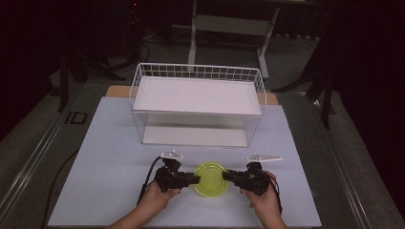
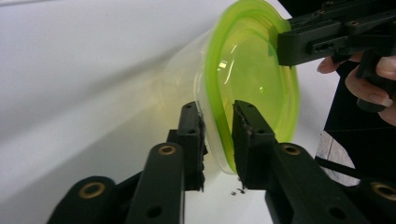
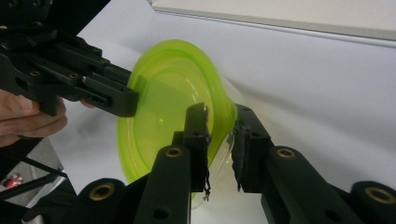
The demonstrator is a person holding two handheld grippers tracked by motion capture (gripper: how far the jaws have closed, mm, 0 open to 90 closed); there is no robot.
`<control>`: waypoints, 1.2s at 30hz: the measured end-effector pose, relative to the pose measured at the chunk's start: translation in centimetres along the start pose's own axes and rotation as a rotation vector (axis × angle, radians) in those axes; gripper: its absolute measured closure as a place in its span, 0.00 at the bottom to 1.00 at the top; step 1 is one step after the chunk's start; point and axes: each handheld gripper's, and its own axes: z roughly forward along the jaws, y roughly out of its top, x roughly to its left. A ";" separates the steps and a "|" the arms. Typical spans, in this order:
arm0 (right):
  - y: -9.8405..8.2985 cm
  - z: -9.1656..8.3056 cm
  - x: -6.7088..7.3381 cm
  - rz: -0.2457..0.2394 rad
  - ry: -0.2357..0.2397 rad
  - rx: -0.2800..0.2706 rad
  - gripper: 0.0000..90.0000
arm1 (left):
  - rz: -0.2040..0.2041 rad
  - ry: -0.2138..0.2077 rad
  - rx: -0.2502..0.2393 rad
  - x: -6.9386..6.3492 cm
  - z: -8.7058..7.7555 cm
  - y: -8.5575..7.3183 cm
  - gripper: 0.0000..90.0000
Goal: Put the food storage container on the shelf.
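A clear plastic container with a lime-green lid (image 1: 210, 179) rests near the table's front edge, between both hands. My left gripper (image 1: 197, 180) comes at it from the left, and my right gripper (image 1: 224, 175) from the right. In the left gripper view the jaws of the left gripper (image 2: 218, 135) are shut on the rim of the container (image 2: 252, 70), one jaw on the lid side and one on the clear wall. The right gripper (image 3: 219, 135) clamps the opposite rim of the container (image 3: 163, 93) in the same way.
A white wire basket rack (image 1: 138, 81) with an upper shelf board and a lower shelf stands behind the container at the table's middle. The pale tabletop (image 1: 105, 157) spreads to either side. Beyond the table are a dark floor and desk legs.
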 end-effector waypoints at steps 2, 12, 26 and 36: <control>0.1 -0.1 0.1 -0.021 -0.016 0.000 0.89 | 0.008 0.016 -0.017 -0.1 -0.3 0.1 0.90; 1.4 -0.1 1.1 -0.055 -0.036 -0.034 0.89 | 0.023 0.025 -0.072 0.1 -1.9 1.3 0.92; 5.4 1.1 1.8 -0.077 -0.046 -0.110 0.89 | -0.019 0.060 -0.169 1.7 -3.9 3.5 0.92; 7.1 3.4 1.4 -0.081 -0.081 -0.138 0.88 | -0.046 0.127 -0.212 3.5 -3.9 4.2 0.91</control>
